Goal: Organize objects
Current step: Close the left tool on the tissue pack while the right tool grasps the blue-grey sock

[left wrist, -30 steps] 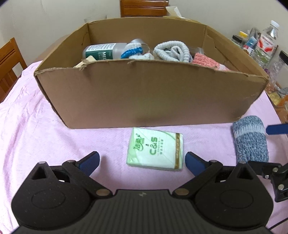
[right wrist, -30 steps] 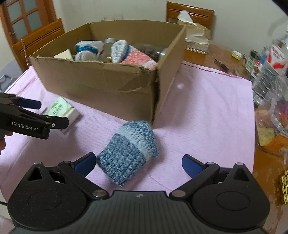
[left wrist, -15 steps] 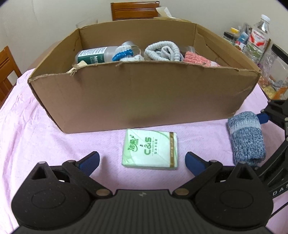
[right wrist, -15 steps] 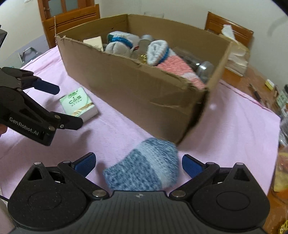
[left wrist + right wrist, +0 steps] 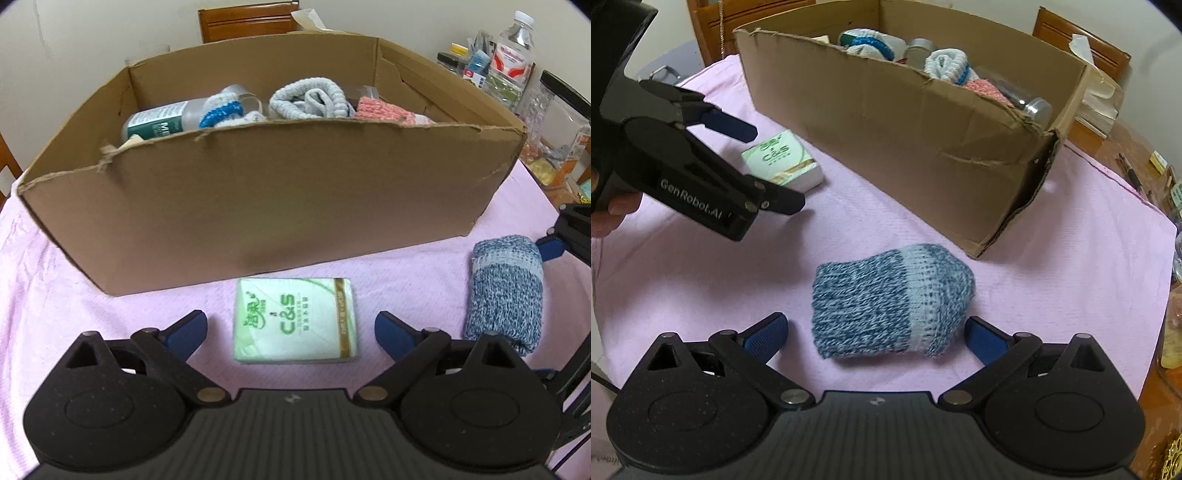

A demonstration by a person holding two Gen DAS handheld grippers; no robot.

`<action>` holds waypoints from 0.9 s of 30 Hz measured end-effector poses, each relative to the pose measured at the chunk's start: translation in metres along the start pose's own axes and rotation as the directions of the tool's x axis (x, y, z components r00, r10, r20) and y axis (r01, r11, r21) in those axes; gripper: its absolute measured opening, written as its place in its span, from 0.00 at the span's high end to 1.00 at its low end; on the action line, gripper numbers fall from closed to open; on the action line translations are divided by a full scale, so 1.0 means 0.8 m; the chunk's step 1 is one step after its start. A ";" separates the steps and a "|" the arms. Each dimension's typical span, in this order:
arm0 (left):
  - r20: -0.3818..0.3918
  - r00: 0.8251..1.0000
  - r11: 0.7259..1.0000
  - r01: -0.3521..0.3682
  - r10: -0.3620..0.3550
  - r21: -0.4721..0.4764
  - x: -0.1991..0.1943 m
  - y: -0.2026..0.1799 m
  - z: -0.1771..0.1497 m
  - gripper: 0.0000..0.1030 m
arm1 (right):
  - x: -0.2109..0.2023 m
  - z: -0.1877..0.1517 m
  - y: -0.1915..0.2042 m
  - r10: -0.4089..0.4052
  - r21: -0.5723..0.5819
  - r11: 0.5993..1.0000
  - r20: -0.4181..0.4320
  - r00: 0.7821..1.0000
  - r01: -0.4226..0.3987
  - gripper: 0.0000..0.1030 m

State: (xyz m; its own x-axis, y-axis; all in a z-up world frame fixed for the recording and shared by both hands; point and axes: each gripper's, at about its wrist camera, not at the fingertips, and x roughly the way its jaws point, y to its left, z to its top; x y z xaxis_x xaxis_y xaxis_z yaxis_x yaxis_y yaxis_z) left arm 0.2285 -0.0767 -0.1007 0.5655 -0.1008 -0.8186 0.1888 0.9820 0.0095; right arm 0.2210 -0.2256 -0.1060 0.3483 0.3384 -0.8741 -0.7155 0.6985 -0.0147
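A green-and-white tissue pack [image 5: 295, 319] lies flat on the pink cloth, just in front of the cardboard box [image 5: 258, 206]. My left gripper [image 5: 291, 332] straddles the pack; its jaws are closing, with gaps still showing on both sides of it. A rolled blue knitted sock [image 5: 892, 301] lies on the cloth by the box's near corner. My right gripper [image 5: 875, 336] stands open around it, with the pads apart from the wool. The same sock [image 5: 504, 291] shows at the right of the left wrist view. The left gripper [image 5: 775, 166] and tissue pack [image 5: 783, 160] also appear in the right wrist view.
The box [image 5: 923, 140] holds a bottle [image 5: 159, 123], rolled socks [image 5: 308, 99] and a pink knit [image 5: 384, 109]. Bottles and jars [image 5: 513, 62] crowd the table's right side. A wooden chair [image 5: 247, 20] stands behind the box. A hand [image 5: 613, 214] holds the left gripper.
The left gripper's fingers have drawn in a little around the tissue pack. My right gripper has rolled, so the sock now lies crosswise between its fingers.
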 end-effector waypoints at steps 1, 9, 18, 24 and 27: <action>-0.002 1.000 1.000 0.004 -0.004 0.001 0.001 -0.001 0.000 0.07 | 0.001 0.001 -0.001 -0.002 0.004 1.000 0.004 1.000 0.002 0.00; 0.012 1.000 1.000 0.024 -0.024 0.008 0.007 -0.006 0.002 0.09 | 0.005 0.005 -0.009 -0.008 0.012 1.000 0.029 1.000 0.007 0.00; 0.019 0.999 0.998 0.048 -0.048 0.041 0.004 -0.014 0.005 0.20 | 0.000 0.005 -0.010 -0.019 0.027 0.999 0.030 0.999 0.018 0.00; 0.013 0.998 0.997 0.054 -0.054 0.047 -0.001 -0.008 0.008 0.36 | -0.007 0.006 -0.006 -0.022 0.030 0.999 0.027 0.999 0.021 0.07; 0.000 0.998 0.997 0.060 -0.060 0.050 -0.002 -0.007 0.009 0.37 | -0.008 0.010 -0.003 -0.041 0.044 0.998 0.021 0.999 0.040 0.15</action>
State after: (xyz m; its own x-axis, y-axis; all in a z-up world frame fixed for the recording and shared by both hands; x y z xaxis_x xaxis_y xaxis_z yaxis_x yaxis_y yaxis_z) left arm 0.2326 -0.0830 -0.0951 0.5534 -0.1596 -0.8175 0.2619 0.9650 -0.0111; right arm 0.2256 -0.2244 -0.0961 0.3898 0.3228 -0.8625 -0.6740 0.7382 -0.0283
